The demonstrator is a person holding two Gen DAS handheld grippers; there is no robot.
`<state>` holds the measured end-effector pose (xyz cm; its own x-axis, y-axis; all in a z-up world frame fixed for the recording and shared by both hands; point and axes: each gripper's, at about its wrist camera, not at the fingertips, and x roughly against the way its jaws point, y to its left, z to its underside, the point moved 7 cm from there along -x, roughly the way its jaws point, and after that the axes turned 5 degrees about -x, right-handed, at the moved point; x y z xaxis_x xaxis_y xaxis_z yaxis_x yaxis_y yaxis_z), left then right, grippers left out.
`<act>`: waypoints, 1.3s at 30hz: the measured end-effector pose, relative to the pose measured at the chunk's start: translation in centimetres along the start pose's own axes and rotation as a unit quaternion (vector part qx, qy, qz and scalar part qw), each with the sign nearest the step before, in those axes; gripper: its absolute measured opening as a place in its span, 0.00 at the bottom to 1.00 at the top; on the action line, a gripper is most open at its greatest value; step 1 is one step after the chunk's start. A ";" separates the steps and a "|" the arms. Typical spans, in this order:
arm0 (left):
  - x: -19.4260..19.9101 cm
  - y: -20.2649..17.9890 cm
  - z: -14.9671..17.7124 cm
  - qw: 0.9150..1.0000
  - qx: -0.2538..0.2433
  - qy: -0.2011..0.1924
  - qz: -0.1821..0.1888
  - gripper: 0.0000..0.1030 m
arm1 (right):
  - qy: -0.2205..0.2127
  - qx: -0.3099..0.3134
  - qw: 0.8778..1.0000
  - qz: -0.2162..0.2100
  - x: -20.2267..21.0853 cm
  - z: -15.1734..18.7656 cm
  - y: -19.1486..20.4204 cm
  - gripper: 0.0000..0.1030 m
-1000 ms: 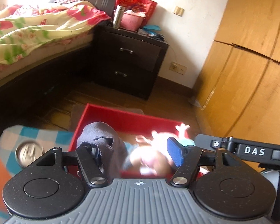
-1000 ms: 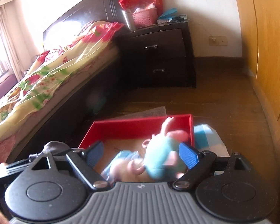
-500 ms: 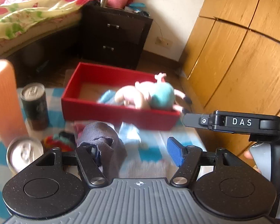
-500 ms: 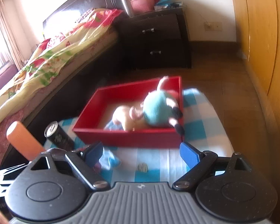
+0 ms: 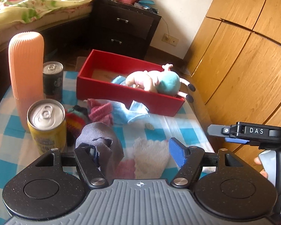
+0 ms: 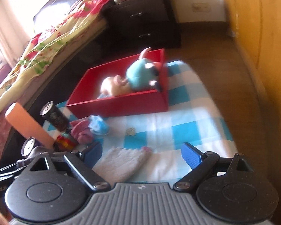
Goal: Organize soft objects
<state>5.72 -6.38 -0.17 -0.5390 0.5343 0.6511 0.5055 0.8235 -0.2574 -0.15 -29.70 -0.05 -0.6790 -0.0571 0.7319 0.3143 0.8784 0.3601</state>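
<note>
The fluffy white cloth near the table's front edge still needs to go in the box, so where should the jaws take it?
The fluffy white cloth lies flat and limp. Probably best from above, pinching its pink-trimmed far edge, which sits clear on the checkered tablecloth, away from the cans.

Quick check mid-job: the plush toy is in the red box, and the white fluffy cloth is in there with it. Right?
Not quite. The plush toy does lie in the red box, but the white fluffy cloth is outside it, flat on the checked tablecloth just ahead of the right tool. The right wrist view shows this.
</note>
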 end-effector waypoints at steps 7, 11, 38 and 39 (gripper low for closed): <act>0.5 -0.1 0.2 1.000 0.003 -0.006 0.002 0.67 | 0.006 -0.008 1.000 0.018 0.4 0.9 -2.0 0.70; 0.5 -0.1 0.1 1.000 0.008 -0.005 0.012 0.67 | 0.005 -0.021 0.999 0.031 0.7 1.1 -3.5 0.70; -10.7 -0.1 -15.3 0.998 0.014 -0.055 0.001 0.09 | -0.026 -0.042 0.999 -0.022 1.2 -1.3 -3.3 0.68; -11.5 0.2 -15.7 0.998 0.014 -0.053 -0.007 0.37 | -0.027 -0.042 0.999 -0.023 1.1 -1.4 -3.2 0.68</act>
<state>22.63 -15.37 3.50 -0.6154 0.5389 0.5753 0.4789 0.8353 -0.2702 -1.04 -33.25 0.40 -0.7279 -0.0687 0.6822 0.3349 0.8326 0.4412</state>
